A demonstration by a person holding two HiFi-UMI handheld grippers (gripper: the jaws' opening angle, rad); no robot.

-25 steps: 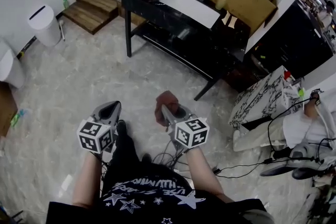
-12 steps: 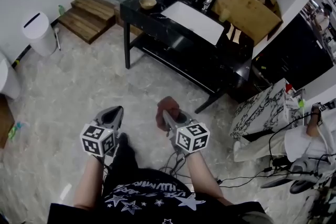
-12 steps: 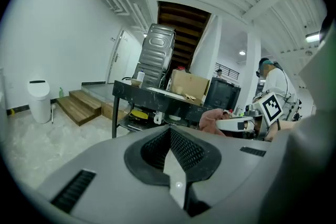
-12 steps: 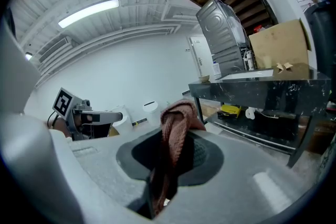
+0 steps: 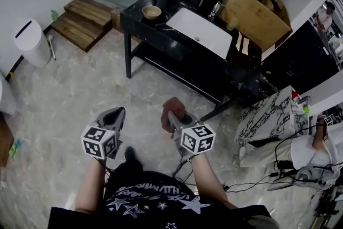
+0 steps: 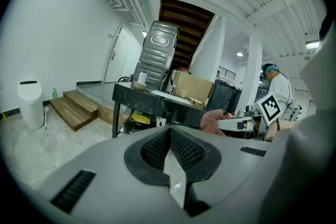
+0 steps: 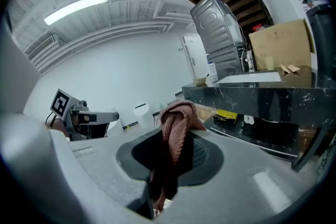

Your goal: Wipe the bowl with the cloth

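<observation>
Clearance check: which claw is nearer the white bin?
Left. The white bin stands ahead and left of the left claw; the right claw, shut on the cloth, is farther right.

This looks like a lab or workshop space, not a home. A black bench [image 5: 138, 19] with a white sink [image 5: 201, 34] stands alone on a marbled floor [image 5: 80, 88]. Loose cables [image 5: 252, 185] trail near a cardboard box [image 5: 257, 13], wooden steps [image 5: 80, 21] and a white bin [image 5: 31, 43]. A tube light [image 7: 76, 8] hangs from the bare ribbed ceiling.
</observation>
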